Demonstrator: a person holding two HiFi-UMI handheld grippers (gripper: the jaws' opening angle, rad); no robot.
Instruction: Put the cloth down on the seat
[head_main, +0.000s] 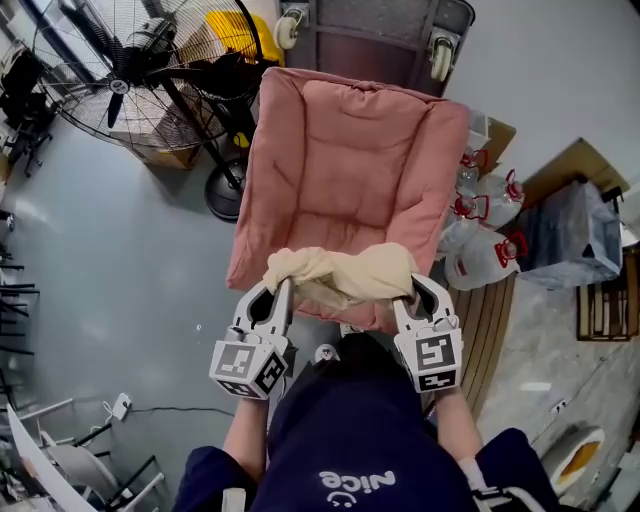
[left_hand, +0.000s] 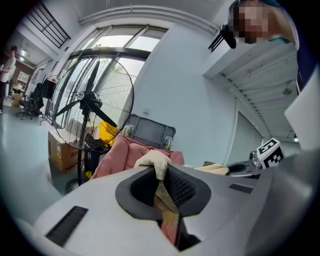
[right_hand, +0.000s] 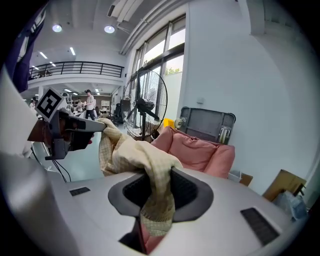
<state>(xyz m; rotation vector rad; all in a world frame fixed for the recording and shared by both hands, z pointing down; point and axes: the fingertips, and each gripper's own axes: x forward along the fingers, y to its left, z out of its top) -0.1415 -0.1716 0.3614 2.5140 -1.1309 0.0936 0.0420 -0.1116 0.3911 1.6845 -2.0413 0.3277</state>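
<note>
Open way forward over the pink seat cushion (head_main: 350, 150), bare from the bunched cream cloth (head_main: 345, 275) at its near edge to its back. Hemmed on the right by water jugs (head_main: 478, 262) just beside the rim. Crowded at the far left corner by a pedestal fan (head_main: 125, 75), base near the cushion. Shut off behind by a grey wheeled cart (head_main: 385, 30). Free grey floor (head_main: 110, 270) on the left.

**Bright grey hall**

Shows a pale grey floor (head_main: 110, 270), a black pedestal fan (head_main: 119, 87), a cardboard box (left_hand: 60, 150) behind it, a grey wheeled cart (head_main: 375, 35) by the white wall (right_hand: 235, 65). Has tall windows (right_hand: 160, 65), a railed balcony (right_hand: 75, 67), ceiling lights (right_hand: 109, 29).
</note>
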